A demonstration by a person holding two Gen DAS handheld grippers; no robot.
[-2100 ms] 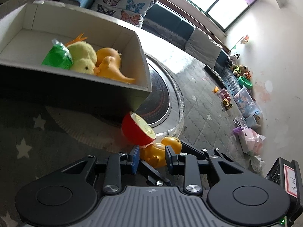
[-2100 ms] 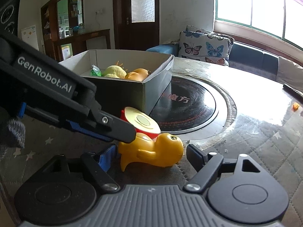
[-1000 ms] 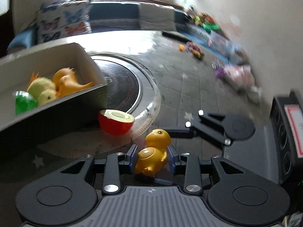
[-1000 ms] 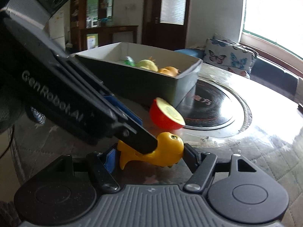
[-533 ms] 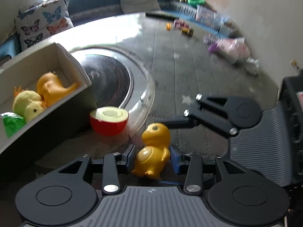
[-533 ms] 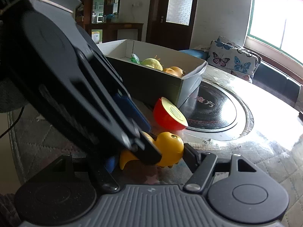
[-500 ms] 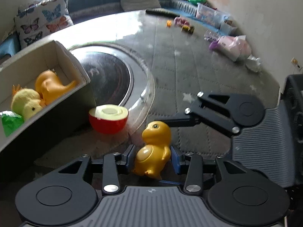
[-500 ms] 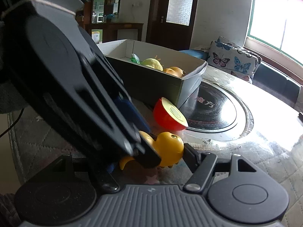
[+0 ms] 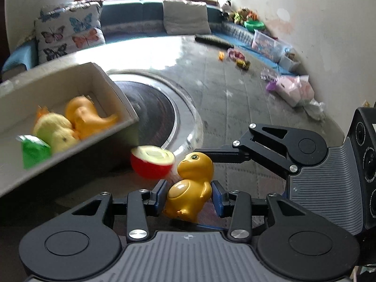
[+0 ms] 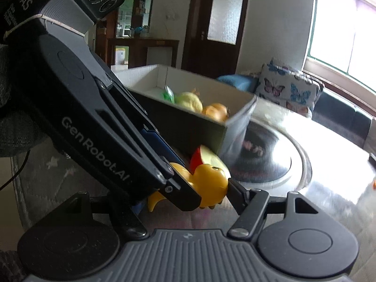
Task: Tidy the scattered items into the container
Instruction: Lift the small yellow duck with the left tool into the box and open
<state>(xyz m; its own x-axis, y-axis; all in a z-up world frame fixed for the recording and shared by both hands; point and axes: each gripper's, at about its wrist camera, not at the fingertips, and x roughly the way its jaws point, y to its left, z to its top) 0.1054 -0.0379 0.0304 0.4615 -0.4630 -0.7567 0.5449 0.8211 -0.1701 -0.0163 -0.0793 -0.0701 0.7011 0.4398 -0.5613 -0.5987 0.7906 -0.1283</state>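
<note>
A yellow duck toy point(image 9: 191, 188) stands between the blue pads of my left gripper point(image 9: 188, 193). Those jaws are closing, with a thin gap on each side of the duck. My right gripper point(image 10: 185, 197) is shut on the same duck point(image 10: 211, 185), head to tail. Its finger point(image 9: 223, 155) presses on the duck's head. Its other finger is mostly hidden behind the left gripper's body. A red half apple point(image 9: 151, 164) lies just behind the duck. The grey box point(image 9: 112, 89) at the left holds an orange duck point(image 9: 84, 115), a yellow plush chick point(image 9: 54, 131) and a green packet point(image 9: 35, 150).
The round table has a dark inset disc point(image 9: 152, 110) right of the box. A sofa with a butterfly cushion point(image 9: 68, 35) runs behind it. Toys and bags point(image 9: 291, 89) lie along the right wall. A gloved hand point(image 10: 9, 122) holds the left gripper.
The left jaws have spread off the duck, which they pressed a second ago. The right gripper has kept its hold on the duck. The left view has swung a little, so the box sits further left.
</note>
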